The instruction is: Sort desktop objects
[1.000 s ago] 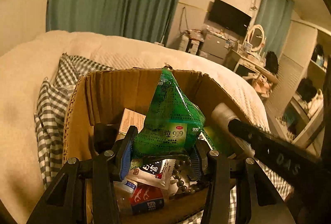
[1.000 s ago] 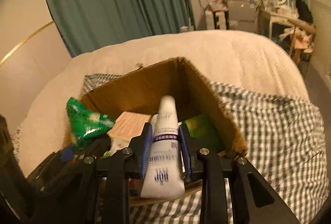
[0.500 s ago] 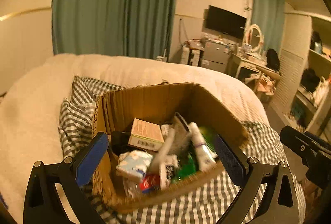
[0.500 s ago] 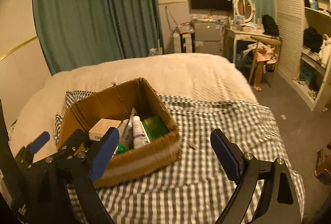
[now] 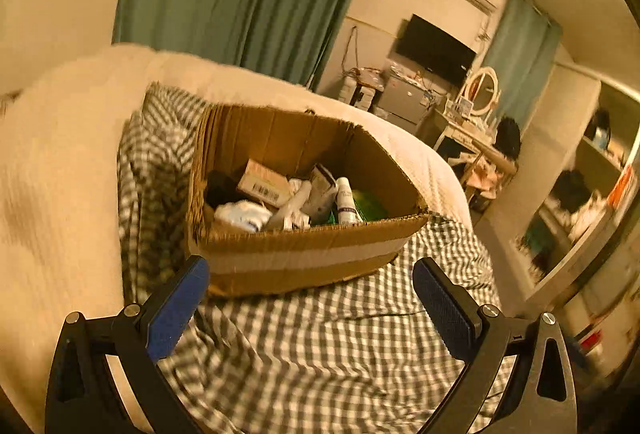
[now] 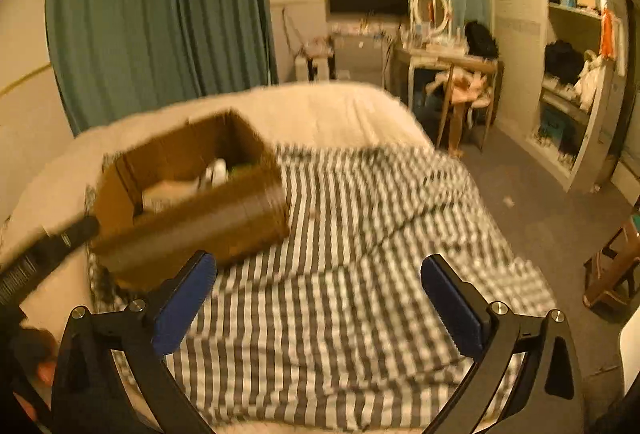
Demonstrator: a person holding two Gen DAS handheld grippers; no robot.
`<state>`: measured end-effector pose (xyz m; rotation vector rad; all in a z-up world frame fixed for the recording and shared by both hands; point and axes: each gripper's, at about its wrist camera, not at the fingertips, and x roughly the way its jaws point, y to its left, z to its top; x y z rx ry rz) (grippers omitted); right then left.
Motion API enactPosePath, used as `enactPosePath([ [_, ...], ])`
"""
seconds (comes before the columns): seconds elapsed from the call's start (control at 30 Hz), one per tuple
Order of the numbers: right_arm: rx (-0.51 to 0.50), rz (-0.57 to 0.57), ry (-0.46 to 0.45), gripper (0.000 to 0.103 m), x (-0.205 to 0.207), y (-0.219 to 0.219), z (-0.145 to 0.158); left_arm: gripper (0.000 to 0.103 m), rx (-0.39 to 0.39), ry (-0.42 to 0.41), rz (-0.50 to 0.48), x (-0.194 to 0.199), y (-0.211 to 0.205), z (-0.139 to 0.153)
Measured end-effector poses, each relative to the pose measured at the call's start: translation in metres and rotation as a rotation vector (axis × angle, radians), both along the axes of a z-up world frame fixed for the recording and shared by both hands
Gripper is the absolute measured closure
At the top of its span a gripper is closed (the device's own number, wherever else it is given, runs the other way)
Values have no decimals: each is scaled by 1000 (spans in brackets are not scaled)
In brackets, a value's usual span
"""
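Box (image 5: 304, 258) ahead of my left claw (image 5: 316, 310) holds the items; both claws spread, empty; I judge sorting nearly done.

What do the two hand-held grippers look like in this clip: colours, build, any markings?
The left hand-held gripper and right hand-held gripper look alike: black angular frames with triangular cut-outs and silver screw heads, each finger tipped with a blue textured pad. In the right wrist view, the left unit's black body carries small white lettering, unreadable.
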<state>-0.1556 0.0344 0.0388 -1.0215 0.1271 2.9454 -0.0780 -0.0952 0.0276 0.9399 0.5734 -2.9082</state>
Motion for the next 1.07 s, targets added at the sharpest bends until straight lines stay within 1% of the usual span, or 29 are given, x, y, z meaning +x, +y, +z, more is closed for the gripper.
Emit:
enactPosePath([
  [0.03, -4, 4, -27, 0, -3, -1, -6, 0, 2, -3, 5, 0, 0, -1],
  [0.1, -9, 6, -48, 0, -7, -2, -13, 0, -30, -20, 14, -4, 4, -5],
  [0.27, 13, 21, -21, 1, -13, -3, -10, 0, -117, -25, 16, -11, 14, -12],
  [0.43, 13, 23, -18, 1, -25, -6, -12, 0, -140, -32, 20, -16, 17, -17],
  [0.53, 21, 31, -32, 1, -32, -10, -17, 0, -186, -14, 33, -17, 20, -15],
  [0.6, 31, 29, -38, 1, -34, -12, -20, 0, -218, -18, 34, -19, 22, -15],
  [0.67, 37, 26, -41, 1, -34, -13, -22, 0, -226, -26, 12, -21, 24, -16],
  [0.8, 44, 23, -49, 1, -34, -17, -25, 0, -248, -31, 5, -21, 26, -20],
  [0.97, 38, 23, -65, 1, -32, -16, -27, 0, -242, -45, 7, -20, 23, -23],
  [1.07, 39, 26, -65, 1, -29, -15, -27, 0, -296, -22, 16, -17, 26, -20],
])
